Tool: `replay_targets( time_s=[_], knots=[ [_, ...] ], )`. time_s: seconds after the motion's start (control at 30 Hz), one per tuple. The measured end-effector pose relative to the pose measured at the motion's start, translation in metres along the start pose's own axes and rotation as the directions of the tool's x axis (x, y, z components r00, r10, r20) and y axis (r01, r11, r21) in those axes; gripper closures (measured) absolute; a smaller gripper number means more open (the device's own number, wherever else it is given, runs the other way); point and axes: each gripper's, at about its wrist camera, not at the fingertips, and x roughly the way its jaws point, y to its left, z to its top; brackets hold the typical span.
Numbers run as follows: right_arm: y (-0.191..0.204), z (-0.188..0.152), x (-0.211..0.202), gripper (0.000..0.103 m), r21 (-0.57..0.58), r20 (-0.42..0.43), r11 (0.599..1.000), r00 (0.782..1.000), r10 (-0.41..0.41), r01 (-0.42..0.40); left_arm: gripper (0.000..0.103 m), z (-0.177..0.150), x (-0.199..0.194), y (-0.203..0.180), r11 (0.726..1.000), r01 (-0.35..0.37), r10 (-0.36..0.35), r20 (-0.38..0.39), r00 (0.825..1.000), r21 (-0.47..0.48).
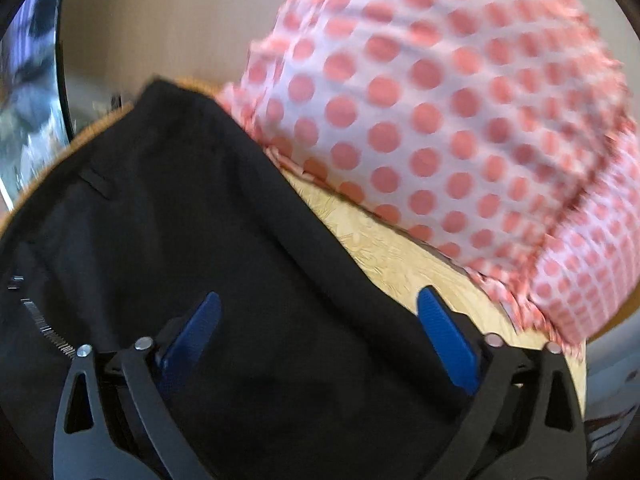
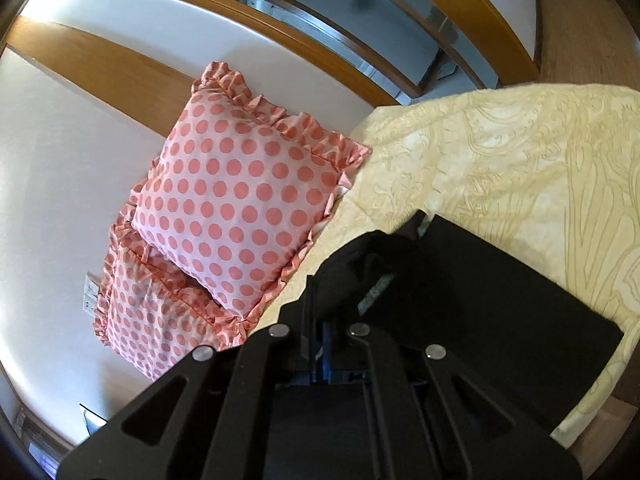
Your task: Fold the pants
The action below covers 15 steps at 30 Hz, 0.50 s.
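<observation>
From my remote seat I took the cream patterned bedspread [image 2: 500, 152] as my landmark. Two pink pillows with coral polka dots and ruffled edges sat at its head end, the upper pillow [image 2: 240, 200] overlapping the lower pillow [image 2: 160, 316], both leaning against a white wall [image 2: 52, 184]. A wooden band [image 2: 100, 68] ran along that wall behind the pillows. Past the bedspread's far edge I saw a wood-framed mirror [image 2: 360, 36]. A small wall socket plate [image 2: 90, 294] sat just beyond the lower pillow, away from the bedspread.
</observation>
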Motion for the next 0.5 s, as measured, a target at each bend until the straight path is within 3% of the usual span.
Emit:
replay_targets(
  time_s=[0.1, 0.2, 0.23, 0.3, 0.37, 0.5],
  knots=[
    [0.003, 0.002, 0.0, 0.102, -0.012, 0.006, 1.0, 1.0, 0.006, -0.006, 0.023, 0.018, 0.039, 0.006, 0.996, -0.06, 0.055, -0.074, 0.996, -0.068],
    [0.001, 0.002, 0.002, 0.101, -0.018, -0.003, 1.0, 1.0, 0.004, -0.004, 0.07, 0.027, 0.057, 0.019, 0.989, -0.081, 0.067, -0.111, 0.992, -0.127],
    [0.0, 0.002, 0.003, 0.102, -0.017, -0.01, 1.0, 1.0, 0.005, -0.006, 0.09, 0.028, 0.051, 0.026, 0.987, -0.05, 0.036, -0.093, 0.995, -0.154],
    [-0.002, 0.004, 0.002, 0.101, -0.02, -0.013, 1.0, 1.0, 0.005, -0.005, 0.092, 0.022, 0.02, 0.038, 0.982, 0.013, -0.021, -0.039, 0.999, -0.189],
    [-0.004, 0.006, -0.002, 0.101, -0.032, -0.004, 0.999, 1.0, 0.003, -0.003, 0.093, 0.008, -0.027, 0.046, 0.986, 0.057, -0.051, 0.04, 0.998, -0.16],
    [-0.008, 0.007, -0.018, 0.101, -0.05, 0.029, 0.999, 1.0, -0.011, 0.012, 0.093, -0.056, -0.136, 0.069, 0.992, 0.102, -0.085, 0.204, 0.975, -0.07]
  ],
)
